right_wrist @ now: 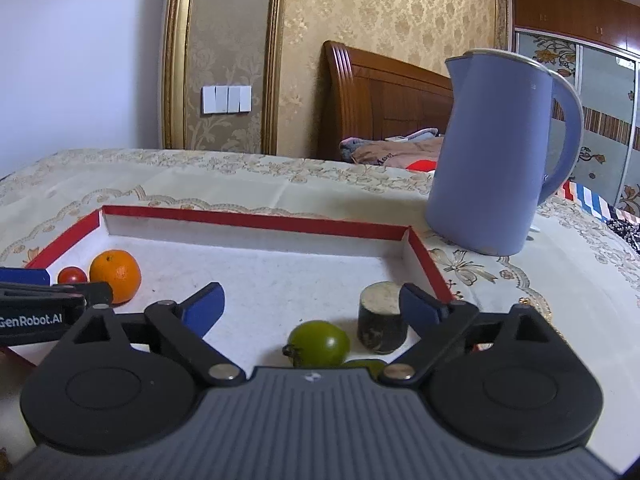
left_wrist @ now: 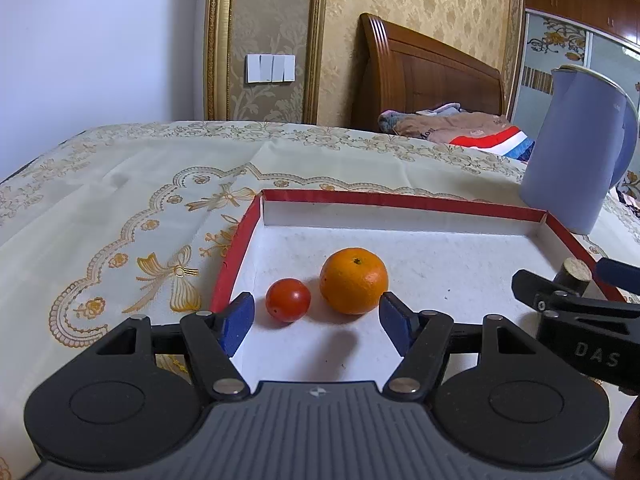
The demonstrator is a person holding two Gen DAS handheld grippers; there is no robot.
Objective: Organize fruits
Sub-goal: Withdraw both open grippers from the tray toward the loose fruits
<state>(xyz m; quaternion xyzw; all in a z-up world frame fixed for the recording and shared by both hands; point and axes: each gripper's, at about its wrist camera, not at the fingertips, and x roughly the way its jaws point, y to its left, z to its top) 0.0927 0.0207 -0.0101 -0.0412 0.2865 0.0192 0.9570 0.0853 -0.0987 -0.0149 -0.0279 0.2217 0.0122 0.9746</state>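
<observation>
Your tabletop (left_wrist: 120,200) is spread with a cream cloth patterned in gold, and behind it stand a wooden bed headboard (left_wrist: 432,76) and gold-patterned wallpaper. The blue jug (right_wrist: 496,152) stands upright on the cloth just beyond the far right corner of the tray, apart from its rim.

The shallow tray (right_wrist: 256,222), red on the rim and white inside, lies flat on the tabletop and holds all the fruit you can see.

Your left gripper (left_wrist: 316,320) hovers over the tray's left part with its jaws apart and nothing between the pads. Just ahead of it sit the orange (left_wrist: 354,280) and, to its left, the small red tomato (left_wrist: 288,300); the two lie close together without clearly touching.

Your right gripper (right_wrist: 312,308) is over the tray's right part, jaws spread wide and gripping nothing. A short dark cylinder with a pale top (right_wrist: 382,316) stands upright just inside the right finger (right_wrist: 420,306); you cannot tell whether they touch. The green tomato (right_wrist: 319,343) lies beside the cylinder on its left, close under the gripper body, with a second green fruit (right_wrist: 366,364) only partly visible behind it.
</observation>
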